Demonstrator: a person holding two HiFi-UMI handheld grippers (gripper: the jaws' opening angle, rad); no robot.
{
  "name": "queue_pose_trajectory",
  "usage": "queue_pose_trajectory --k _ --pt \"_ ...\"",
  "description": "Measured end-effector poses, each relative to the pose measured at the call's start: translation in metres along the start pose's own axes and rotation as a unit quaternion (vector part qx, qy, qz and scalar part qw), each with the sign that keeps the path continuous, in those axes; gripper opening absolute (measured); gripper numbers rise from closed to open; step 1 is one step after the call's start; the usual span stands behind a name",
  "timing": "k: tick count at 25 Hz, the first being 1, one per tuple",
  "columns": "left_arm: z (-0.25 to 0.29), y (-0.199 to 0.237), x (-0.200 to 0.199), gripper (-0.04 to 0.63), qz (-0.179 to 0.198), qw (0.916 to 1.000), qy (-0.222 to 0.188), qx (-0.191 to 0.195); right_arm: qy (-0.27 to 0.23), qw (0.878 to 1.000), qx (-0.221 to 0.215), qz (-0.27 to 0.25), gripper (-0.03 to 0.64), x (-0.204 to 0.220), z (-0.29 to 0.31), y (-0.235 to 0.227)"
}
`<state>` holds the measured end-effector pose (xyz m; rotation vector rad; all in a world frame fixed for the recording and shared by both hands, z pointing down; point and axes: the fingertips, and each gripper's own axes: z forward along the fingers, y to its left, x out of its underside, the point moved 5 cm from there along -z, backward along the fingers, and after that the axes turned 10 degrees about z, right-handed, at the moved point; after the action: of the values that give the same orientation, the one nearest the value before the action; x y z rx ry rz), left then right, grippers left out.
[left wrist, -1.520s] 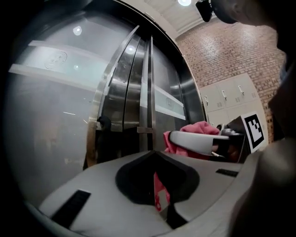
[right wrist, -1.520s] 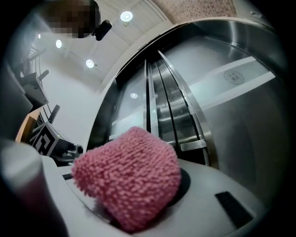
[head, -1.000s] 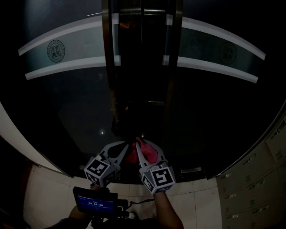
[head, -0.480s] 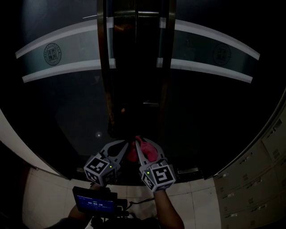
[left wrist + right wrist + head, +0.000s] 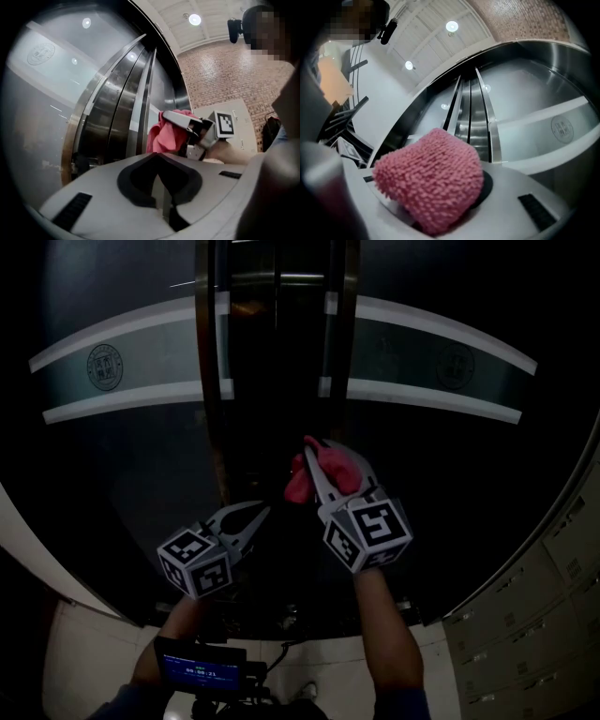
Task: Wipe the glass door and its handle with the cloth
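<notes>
The dark glass door has two leaves that meet at the centre, and a frosted band runs across both. Two upright metal handles stand by the seam; they also show in the left gripper view. My right gripper is shut on a pink fluffy cloth and holds it up close to the door's centre, below the handles. In the right gripper view the cloth hides the jaw tips. My left gripper is lower and to the left, shut on nothing.
Pale cabinet fronts stand at the lower right. Light floor tiles lie below the door. A small device with a lit screen hangs at the person's chest. A pale curved wall edge borders the left.
My right gripper has risen with the cloth, from beside the left gripper up toward the door's middle. The left gripper has drifted slightly left, so the two now stand apart.
</notes>
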<state>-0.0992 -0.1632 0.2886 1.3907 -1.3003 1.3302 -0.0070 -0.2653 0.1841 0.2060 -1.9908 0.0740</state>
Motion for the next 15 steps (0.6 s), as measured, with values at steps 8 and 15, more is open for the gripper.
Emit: queue_pose_trajectory --k 8,15 --pt "0.033 0.007 -0.014 0.011 0.015 0.9993 -0.015 -0.031 -0.028 0.993 0.000 -0.116 0.054 -0.144 0.098 -0.076" --pt "0.055 0.013 -0.024 0.011 0.033 0.9971 -0.019 -0.066 -0.027 0.995 -0.021 -0.092 0.054 -0.150 0.121 -0.100"
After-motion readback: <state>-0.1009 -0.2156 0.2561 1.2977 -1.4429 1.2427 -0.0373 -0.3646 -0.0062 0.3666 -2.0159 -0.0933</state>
